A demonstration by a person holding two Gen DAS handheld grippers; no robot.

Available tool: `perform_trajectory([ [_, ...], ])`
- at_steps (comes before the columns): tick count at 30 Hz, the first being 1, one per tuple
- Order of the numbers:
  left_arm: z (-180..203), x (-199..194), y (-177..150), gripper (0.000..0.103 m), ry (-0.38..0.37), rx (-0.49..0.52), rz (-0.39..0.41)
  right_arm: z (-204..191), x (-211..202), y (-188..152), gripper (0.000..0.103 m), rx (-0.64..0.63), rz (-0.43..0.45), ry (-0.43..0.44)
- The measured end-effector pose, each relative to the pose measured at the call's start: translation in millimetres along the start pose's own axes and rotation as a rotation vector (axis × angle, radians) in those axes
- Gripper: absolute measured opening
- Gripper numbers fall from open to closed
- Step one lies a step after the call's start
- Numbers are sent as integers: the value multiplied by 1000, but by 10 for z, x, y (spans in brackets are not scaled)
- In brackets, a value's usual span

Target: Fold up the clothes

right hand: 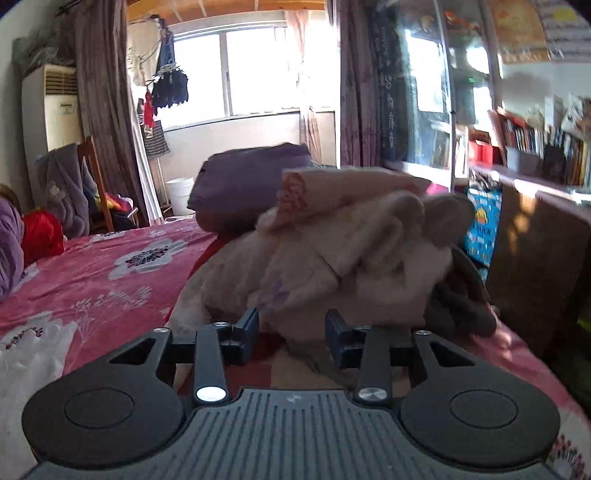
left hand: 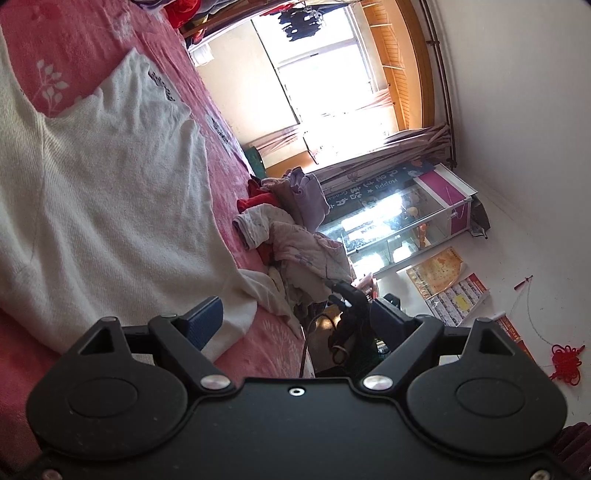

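A cream knit top (left hand: 110, 192) lies spread flat on the pink flowered bedspread (left hand: 74, 33). My left gripper (left hand: 295, 317) stands wide open at the top's near hem. One blue pad (left hand: 207, 321) is over the cloth, the other finger (left hand: 388, 310) hangs past the bed's edge, and nothing is gripped. A heap of crumpled clothes (left hand: 295, 236) sits at the bed's far edge. In the right wrist view that heap (right hand: 351, 251) is cream and pale pink, with a purple garment (right hand: 251, 177) behind. My right gripper (right hand: 293, 336) is partly open just before the heap, its pads pressing nothing.
A corner of white cloth (right hand: 22, 369) lies at the lower left of the bedspread (right hand: 110, 266). A glass cabinet (left hand: 406, 221) and a bookshelf (right hand: 535, 140) stand beyond the bed. A chair draped with clothes (right hand: 74, 184), a white bucket (right hand: 181, 195) and an air conditioner (right hand: 48, 107) are near the window.
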State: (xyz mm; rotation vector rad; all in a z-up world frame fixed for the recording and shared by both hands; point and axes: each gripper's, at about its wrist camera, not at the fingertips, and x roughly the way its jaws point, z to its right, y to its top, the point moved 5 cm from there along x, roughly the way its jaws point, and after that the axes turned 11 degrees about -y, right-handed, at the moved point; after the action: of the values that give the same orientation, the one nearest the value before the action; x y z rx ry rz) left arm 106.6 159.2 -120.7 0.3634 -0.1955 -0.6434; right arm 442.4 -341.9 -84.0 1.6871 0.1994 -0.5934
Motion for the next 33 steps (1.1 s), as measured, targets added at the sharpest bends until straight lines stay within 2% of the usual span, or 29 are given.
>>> perform_trajectory([
  [5, -81, 76, -80, 88, 1, -21, -27, 883, 264, -752, 45, 312, -244, 7],
  [6, -99, 90, -96, 88, 4, -27, -29, 957, 318, -845, 45, 367, -265, 26],
  [9, -144, 118, -121, 88, 20, -34, -34, 1023, 462, -946, 45, 497, -275, 81],
  [11, -174, 135, -128, 88, 31, -36, -39, 1033, 620, -923, 44, 551, -288, 33],
  [13, -199, 153, -121, 88, 47, -36, -40, 1044, 785, -897, 38, 603, -303, -25],
  [14, -204, 161, -113, 88, 48, -36, -39, 1053, 848, -884, 38, 653, -295, -27],
  [15, -210, 170, -105, 88, 50, -36, -38, 1048, 882, -866, 33, 682, -286, -18],
  [16, -215, 178, -97, 88, 52, -37, -37, 1040, 909, -846, 16, 704, -278, -8],
  [17, -220, 187, -90, 88, 54, -37, -36, 1033, 935, -826, 7, 725, -271, 2],
  [18, -222, 200, -88, 88, 53, -38, -38, 1025, 962, -806, 7, 747, -263, 11],
  [21, -213, 234, -114, 88, 36, -42, -41, 1068, 626, -641, 7, 818, -142, 86],
  [24, -187, 242, -182, 88, 16, -47, -58, 1098, -58, -439, 7, 831, 21, 135],
  [26, -155, 224, -222, 88, 6, -43, -68, 1063, -530, -275, 7, 796, 136, 150],
  [30, -109, 116, -230, 88, -3, -37, -59, 789, -1194, 198, 7, 651, 327, 119],
  [33, -156, 24, -214, 88, 14, -53, -34, 428, -1177, 563, 7, 516, 388, 1],
])
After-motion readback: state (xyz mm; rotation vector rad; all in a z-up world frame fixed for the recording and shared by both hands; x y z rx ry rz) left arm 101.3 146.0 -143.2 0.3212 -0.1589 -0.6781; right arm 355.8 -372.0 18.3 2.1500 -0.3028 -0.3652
